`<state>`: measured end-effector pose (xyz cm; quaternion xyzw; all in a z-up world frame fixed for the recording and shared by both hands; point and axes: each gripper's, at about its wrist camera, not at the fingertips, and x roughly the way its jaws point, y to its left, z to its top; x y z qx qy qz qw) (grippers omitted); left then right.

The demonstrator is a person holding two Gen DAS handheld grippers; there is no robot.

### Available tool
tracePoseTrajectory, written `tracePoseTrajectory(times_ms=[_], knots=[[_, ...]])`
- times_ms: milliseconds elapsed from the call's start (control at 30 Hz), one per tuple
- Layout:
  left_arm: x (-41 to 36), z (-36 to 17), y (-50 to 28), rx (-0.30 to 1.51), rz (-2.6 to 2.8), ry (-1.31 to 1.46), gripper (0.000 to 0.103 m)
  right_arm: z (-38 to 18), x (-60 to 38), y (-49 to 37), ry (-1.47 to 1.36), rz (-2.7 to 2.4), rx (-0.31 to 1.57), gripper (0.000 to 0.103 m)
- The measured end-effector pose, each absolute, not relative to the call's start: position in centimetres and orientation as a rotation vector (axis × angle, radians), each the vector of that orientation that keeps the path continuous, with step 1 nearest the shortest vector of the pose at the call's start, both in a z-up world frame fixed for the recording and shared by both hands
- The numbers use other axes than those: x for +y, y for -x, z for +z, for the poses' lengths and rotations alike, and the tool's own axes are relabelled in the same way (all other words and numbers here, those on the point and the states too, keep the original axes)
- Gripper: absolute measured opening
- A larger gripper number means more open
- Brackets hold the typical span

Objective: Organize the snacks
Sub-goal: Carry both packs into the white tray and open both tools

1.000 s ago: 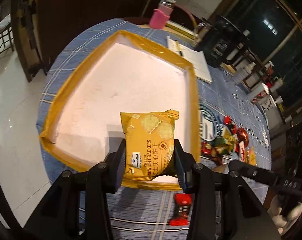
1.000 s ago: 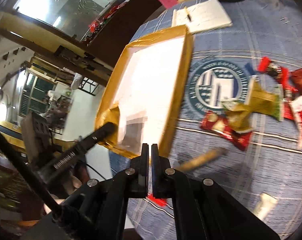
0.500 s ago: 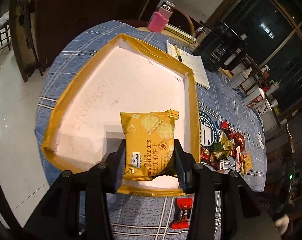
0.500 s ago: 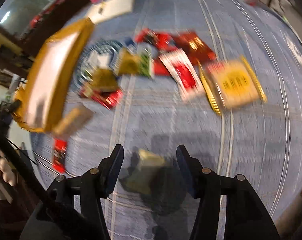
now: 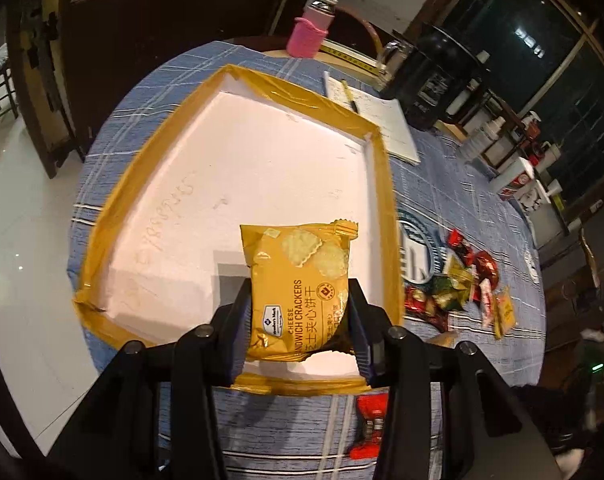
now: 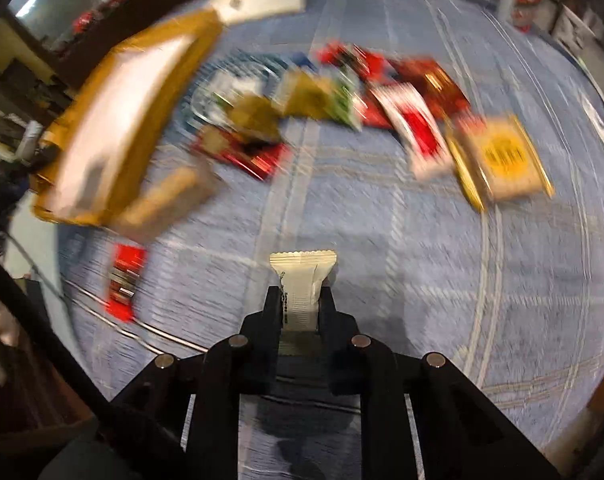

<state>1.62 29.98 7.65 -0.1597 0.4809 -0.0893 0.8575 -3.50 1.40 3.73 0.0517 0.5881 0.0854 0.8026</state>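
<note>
My left gripper is shut on a yellow cheese sandwich cracker packet and holds it above the near right part of a white foam tray with a brown-taped rim. My right gripper is shut on a small white snack bar just above the blue tablecloth. The tray lies to its far left in the blurred right wrist view. A heap of red, green and yellow snack packets lies beyond it; the heap also shows in the left wrist view.
A red packet lies on the cloth in front of the tray. A tan bar and a yellow packet lie on the cloth. A notebook with a pen, a pink bottle and a black appliance stand at the back.
My right gripper swung from the tray side to the open cloth, opened over the white bar and has closed on it. My left gripper holds the cracker packet as before, slightly higher.
</note>
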Motion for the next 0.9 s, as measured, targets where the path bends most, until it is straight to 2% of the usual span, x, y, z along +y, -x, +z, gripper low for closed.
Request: tracePoseTrajectory(times_ms=[200,400,567,700,733,800,900], knots=[[31.5,6.2,-2.9,1.043,-0.118,0.296,0.045,7.5,9.9,-1.3,-0.051,0.431,1.154,0.016],[32.4,5.1,-4.0,1.079,-0.084,0.29,0.045,6.3,15.3,-3.0,-0.004,0.558,1.156,0.016],[32.9,4.6,-4.5,1.097,-0.073,0.323,0.047,5.0,17.2,-3.5,0.006,0.561,1.196,0.016],[33.6,4.8,-4.5,1.094,-0.09,0.382,0.059,4.7,17.5,-3.9,0.009,0.571,1.181,0.02],[33.7,5.0,-4.5,1.093,-0.09,0.392,0.059,5.0,17.5,-3.8,0.01,0.575,1.171,0.02],[34.0,5.3,-4.5,1.086,-0.088,0.406,0.059,5.7,17.0,-3.6,-0.006,0.588,1.154,0.029],[34.3,6.2,-4.2,1.06,-0.086,0.434,0.059,7.4,15.1,-3.8,-0.056,0.577,1.116,0.03]])
